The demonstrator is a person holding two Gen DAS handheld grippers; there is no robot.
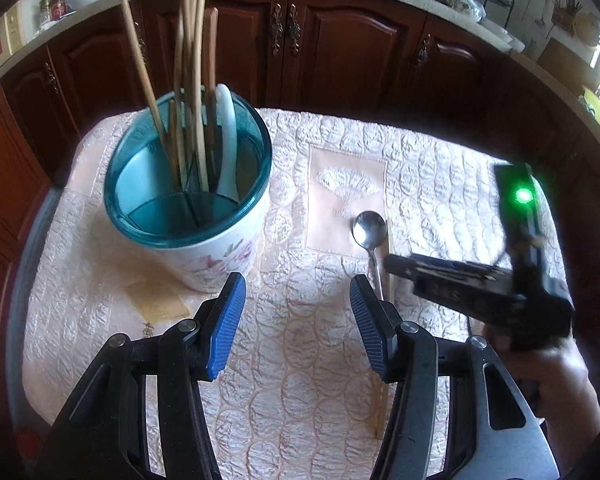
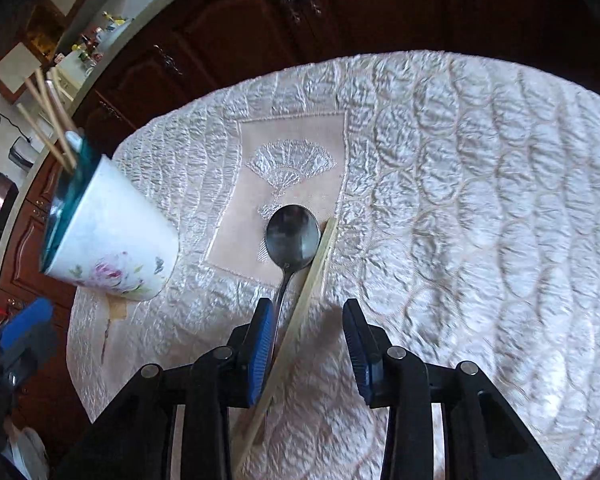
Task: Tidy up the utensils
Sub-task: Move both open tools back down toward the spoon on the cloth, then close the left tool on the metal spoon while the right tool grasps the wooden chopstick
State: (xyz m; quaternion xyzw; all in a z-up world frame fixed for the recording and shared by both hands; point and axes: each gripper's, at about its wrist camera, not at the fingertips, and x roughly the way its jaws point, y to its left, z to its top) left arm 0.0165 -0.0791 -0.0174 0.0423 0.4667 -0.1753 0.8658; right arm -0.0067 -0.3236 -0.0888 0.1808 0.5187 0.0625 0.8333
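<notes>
A white floral utensil holder (image 1: 216, 256) with a teal rim stands on the quilted cloth, holding several wooden chopsticks (image 1: 192, 92) and a white spoon (image 1: 226, 132). It also shows at the left of the right wrist view (image 2: 112, 240). A metal spoon (image 2: 292, 236) and one wooden chopstick (image 2: 312, 276) lie side by side on the cloth; both show in the left wrist view, the spoon (image 1: 370, 230) beside the chopstick (image 1: 389, 264). My right gripper (image 2: 308, 340) is open, low over the spoon handle and chopstick. My left gripper (image 1: 298, 320) is open and empty, right of the holder.
The small table has a quilted pale pink cloth (image 2: 460, 200). Dark wooden cabinets (image 1: 292, 40) under a counter with bottles and dishes stand close behind the table. The right gripper's body (image 1: 500, 280) sits at the table's right side in the left wrist view.
</notes>
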